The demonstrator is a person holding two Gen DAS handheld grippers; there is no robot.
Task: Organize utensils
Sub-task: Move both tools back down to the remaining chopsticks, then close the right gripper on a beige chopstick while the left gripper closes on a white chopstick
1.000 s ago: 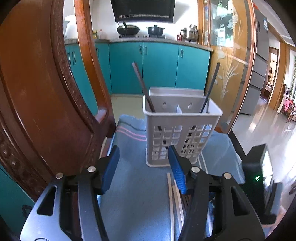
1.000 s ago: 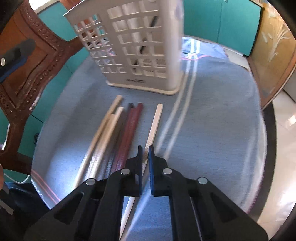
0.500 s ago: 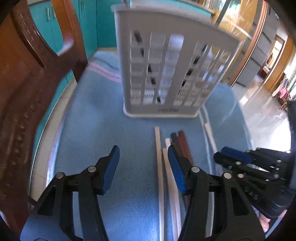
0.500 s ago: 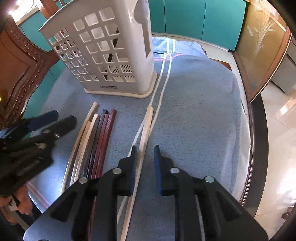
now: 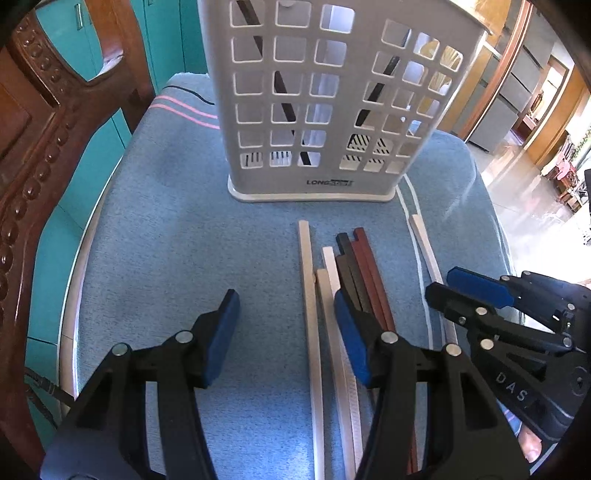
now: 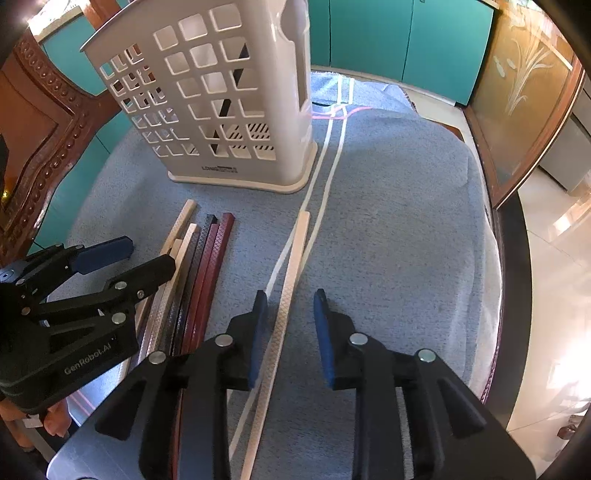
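A white slotted utensil basket point(image 5: 325, 110) point(image 6: 221, 103) stands on the blue cloth and holds two dark chopsticks point(image 5: 284, 107). Several chopsticks lie in front of it: white ones point(image 5: 308, 295), black and dark red ones point(image 5: 364, 273) point(image 6: 207, 266), and one separate white chopstick point(image 5: 424, 243) point(image 6: 291, 273). My left gripper point(image 5: 286, 334) is open above the cloth, its right finger over the bundle. My right gripper point(image 6: 290, 328) is open and straddles the separate white chopstick without touching it. Each gripper also shows in the other's view: the right point(image 5: 454, 288), the left point(image 6: 147, 254).
A blue towel with white and pink stripes point(image 6: 399, 221) covers a round table. A carved wooden chair point(image 5: 40, 147) stands at the left. Teal cabinets point(image 6: 399, 33) and a glass door point(image 6: 524, 85) are behind. The table edge point(image 6: 513, 258) runs along the right.
My left gripper has tipped down and come closer to the chopstick bundle. My right gripper has opened wider and now has the separate white chopstick between its fingers.
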